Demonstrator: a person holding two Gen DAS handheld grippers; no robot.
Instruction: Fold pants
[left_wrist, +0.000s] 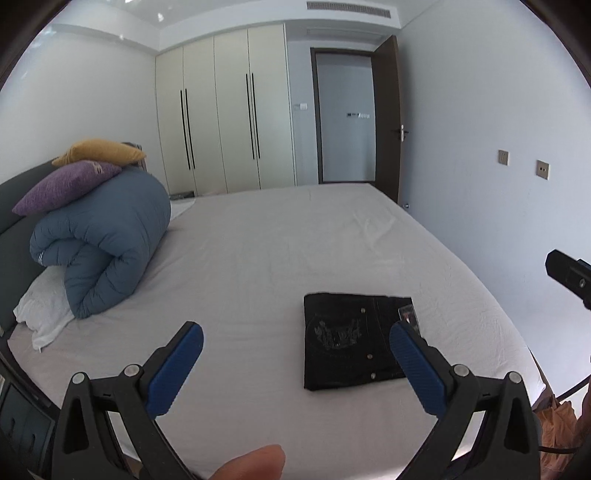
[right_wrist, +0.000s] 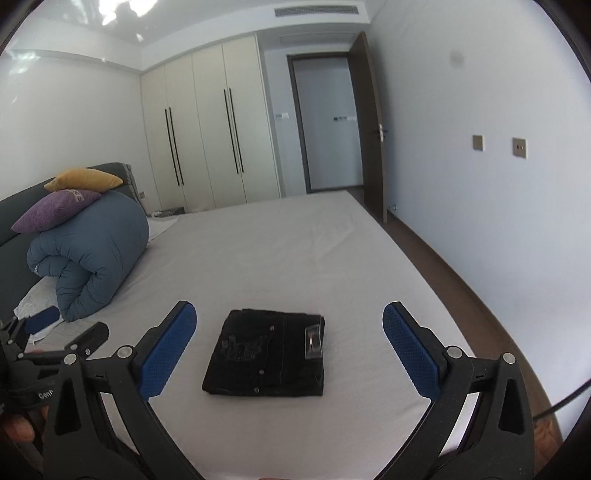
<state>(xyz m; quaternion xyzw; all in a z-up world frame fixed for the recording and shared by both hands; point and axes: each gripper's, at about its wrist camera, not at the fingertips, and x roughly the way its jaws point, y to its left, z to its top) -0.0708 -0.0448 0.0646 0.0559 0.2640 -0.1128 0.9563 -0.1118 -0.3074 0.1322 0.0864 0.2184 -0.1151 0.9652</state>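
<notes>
We see black pants (right_wrist: 266, 354) folded into a compact, nearly square bundle, several layers thick, lying flat on the white sheet near the bed's front edge. The top face shows pale embroidery, a few small metal rivets and a rectangular tag close to its right edge. In the left wrist view the same bundle (left_wrist: 351, 343) lies right of centre.

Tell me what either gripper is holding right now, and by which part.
Nothing. The left gripper and right gripper are open, above the folded black pants.
</notes>
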